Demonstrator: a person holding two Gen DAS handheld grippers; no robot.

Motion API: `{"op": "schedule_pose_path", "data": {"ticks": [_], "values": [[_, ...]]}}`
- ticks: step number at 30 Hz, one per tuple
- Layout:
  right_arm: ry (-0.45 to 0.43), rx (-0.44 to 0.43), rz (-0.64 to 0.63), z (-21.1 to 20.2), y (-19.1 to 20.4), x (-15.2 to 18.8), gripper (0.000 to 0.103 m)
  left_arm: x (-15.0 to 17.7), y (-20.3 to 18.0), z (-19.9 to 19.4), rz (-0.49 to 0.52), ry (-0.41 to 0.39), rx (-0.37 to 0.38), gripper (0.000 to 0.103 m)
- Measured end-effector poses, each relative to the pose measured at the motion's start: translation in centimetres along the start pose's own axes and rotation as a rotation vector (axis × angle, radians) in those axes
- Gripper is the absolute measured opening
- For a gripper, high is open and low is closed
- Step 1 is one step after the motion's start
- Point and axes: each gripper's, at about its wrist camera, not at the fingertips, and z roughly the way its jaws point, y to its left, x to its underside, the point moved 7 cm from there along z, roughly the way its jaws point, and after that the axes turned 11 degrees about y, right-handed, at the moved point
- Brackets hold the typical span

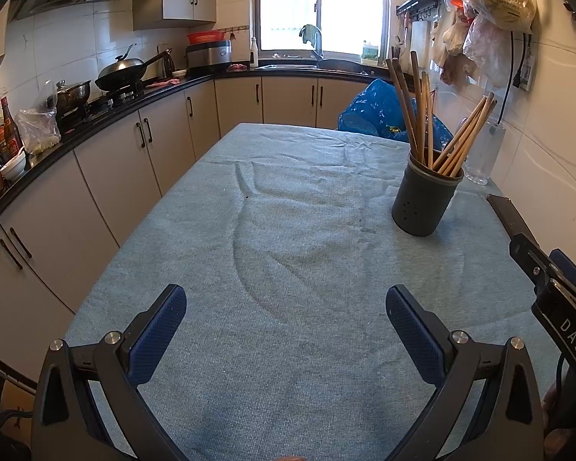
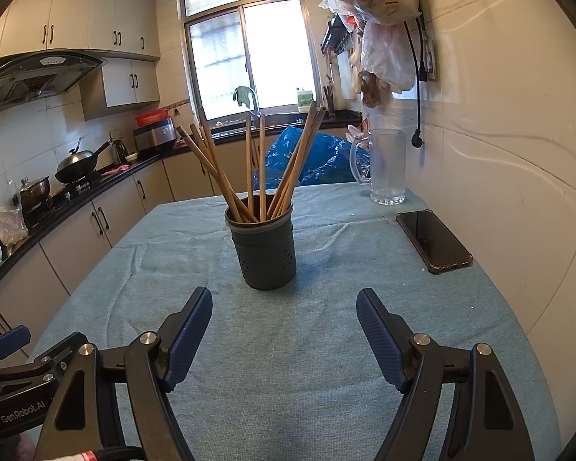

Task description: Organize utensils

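Right wrist view: right gripper [image 2: 284, 307] hangs low over the cloth-covered surface [image 2: 326, 384], fingers [image 2: 190, 330] spread wide, nothing between them. Just ahead of the fingertips, slightly left of the centre line, stands the dark perforated holder [image 2: 264, 253], upright, with wooden chopsticks [image 2: 263, 165] fanned out in it, tips down, leaning on the rim all round. No loose utensil shows on the cloth anywhere near either pair of fingers. Judgement: sorting looks finished or nearly so; open, empty fingers suit a pause, not a carry.

Beyond and right of the right fingers: phone [image 2: 434, 240] flat, face up, and past it a clear glass jug [image 2: 388, 167] near the wall. Both well apart from the holder, probably parked out of the working lane.

Left wrist view: left gripper [image 1: 286, 303] likewise spread, empty, over bare cloth. Holder [image 1: 426, 199] sits far ahead and right of its fingers.
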Motion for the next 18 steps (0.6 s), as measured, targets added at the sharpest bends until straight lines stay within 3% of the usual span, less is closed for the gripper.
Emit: {"op": "schedule_pose_path", "data": {"ticks": [18], "values": [[-0.007,-0.005,-0.004,-0.09,0.23,0.16,0.082,0.26,-0.03,0.09,-0.007,0.001,-0.004,0.103]]}}
